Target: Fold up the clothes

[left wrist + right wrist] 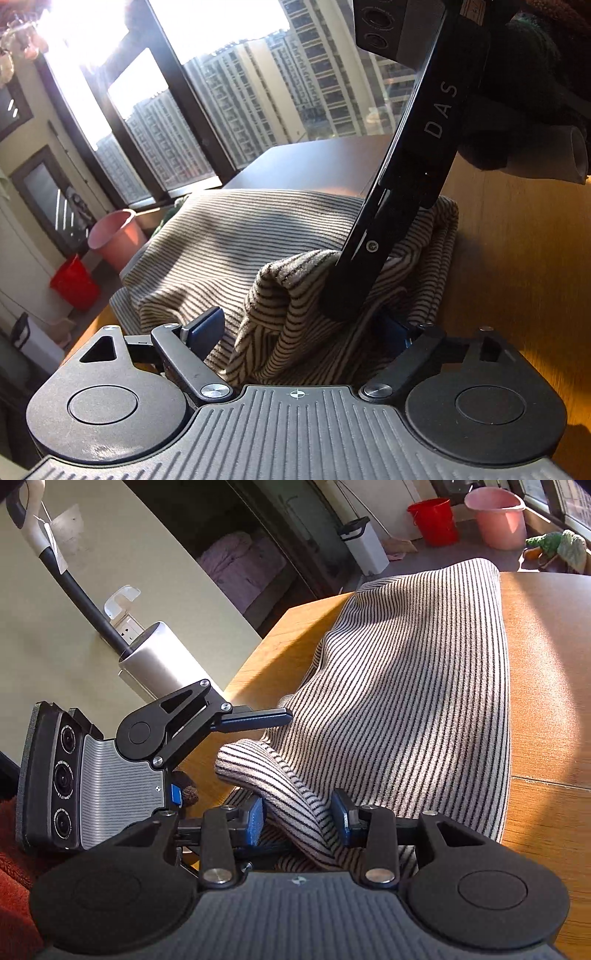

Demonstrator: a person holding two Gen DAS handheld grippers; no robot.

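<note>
At the far left of the right wrist view a white cordless vacuum (162, 657) leans against the pale wall, and just right of it the left gripper (236, 753) reaches in from the left with its jaws wide apart, one blue-tipped finger (255, 716) hovering over the near edge of the striped garment (406, 686), nothing pinched between them. The garment, grey-white with thin dark stripes, lies spread on the wooden table (546, 664), running from the near edge toward the far right corner. A rolled fold of it (280, 786) rises at the near side and passes between the pads of the right gripper (301, 818), whose jaws stand narrowly apart around the fold; whether both pads press on it I cannot tell. Far right on the floor stand a red bucket (432, 517) and a pink bucket (498, 517). In the left wrist view the left gripper's (299, 332) pads straddle the same bunched fold (295, 314), apart from it, with the right gripper's black finger (369, 258) pressing into the cloth
</note>
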